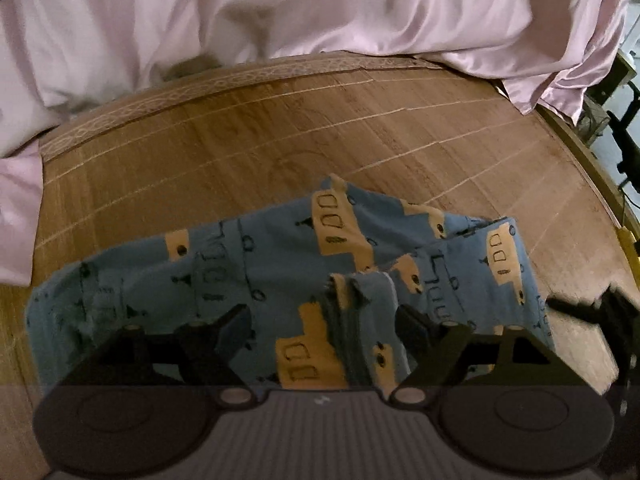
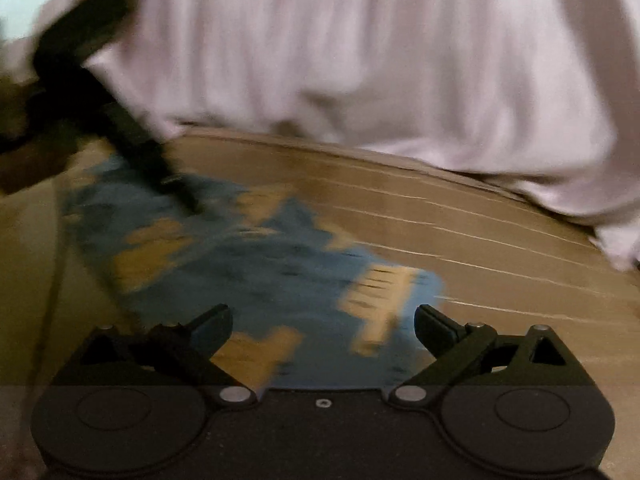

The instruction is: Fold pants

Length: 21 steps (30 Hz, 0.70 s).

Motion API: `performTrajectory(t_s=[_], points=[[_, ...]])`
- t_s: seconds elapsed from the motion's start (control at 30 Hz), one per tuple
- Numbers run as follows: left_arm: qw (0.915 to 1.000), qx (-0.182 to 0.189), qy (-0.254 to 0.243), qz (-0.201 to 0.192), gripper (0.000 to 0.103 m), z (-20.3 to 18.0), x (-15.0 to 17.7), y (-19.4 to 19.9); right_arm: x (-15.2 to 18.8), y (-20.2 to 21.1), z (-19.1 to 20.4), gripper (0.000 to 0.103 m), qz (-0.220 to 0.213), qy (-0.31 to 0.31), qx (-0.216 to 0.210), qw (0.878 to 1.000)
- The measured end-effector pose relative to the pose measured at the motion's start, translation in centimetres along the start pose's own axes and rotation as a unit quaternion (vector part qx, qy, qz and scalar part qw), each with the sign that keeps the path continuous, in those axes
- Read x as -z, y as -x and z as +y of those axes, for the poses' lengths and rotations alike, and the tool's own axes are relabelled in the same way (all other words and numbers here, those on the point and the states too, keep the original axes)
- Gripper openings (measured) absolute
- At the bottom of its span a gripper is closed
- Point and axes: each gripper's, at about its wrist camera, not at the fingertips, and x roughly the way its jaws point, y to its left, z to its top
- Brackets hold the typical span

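The left gripper [image 1: 324, 320] hangs over the pants [image 1: 248, 276] with its jaws spread wide and nothing pinched between them. The blue pants, printed with yellow buses, lie bunched on a brown woven mat [image 1: 240, 140], a fold ridge at centre. Pink bedding [image 1: 320, 4] piles from nine round to two o'clock. A dark blurred gripper tip [image 1: 576, 304] enters at four o'clock.

L wrist cam: close, steeply down on blue bus-print pants [image 1: 256, 280]. R wrist cam: shallower, blurred. Shared: pants, brown bamboo mat [image 2: 500, 240], pink satin bedding [image 1: 320, 4].
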Motion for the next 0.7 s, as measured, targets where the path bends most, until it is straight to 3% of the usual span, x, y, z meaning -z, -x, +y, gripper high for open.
performTrajectory(t_s=[0.1,0.2,0.3,0.4,0.57,0.63,0.7], points=[[0.9998,-0.013,-0.005,-0.014,0.086,-1.6,1.2,-0.2,1.0,-0.7,-0.9,0.098,0.021,0.000,0.043,0.999],[0.9966,-0.073,-0.035,-0.014,0.086,-3.0,2.5,-0.7,2.4,-0.8,-0.6,0.099,0.040,0.032,0.085,0.995],[0.9850,-0.141,-0.098,-0.015,0.090,-4.0,4.1,-1.6,3.3,-0.5,0.1,0.102,0.021,0.080,0.131,0.988],[0.9774,-0.162,-0.126,-0.049,0.096,-4.1,5.4,-1.1,3.6,0.5,0.5,0.102,-0.008,0.105,0.150,0.983],[0.9741,-0.195,-0.067,-0.093,0.096,-3.2,7.3,2.1,3.3,4.2,1.5,0.102,-0.066,0.085,0.125,0.986],[0.9714,-0.196,-0.015,-0.134,0.097,-1.8,8.9,4.2,3.1,5.0,2.2,0.102,-0.072,0.079,0.099,0.989],[0.9627,-0.195,0.049,-0.181,0.100,0.1,11.1,6.4,3.1,5.4,3.2,0.102,-0.080,0.079,0.065,0.992]])
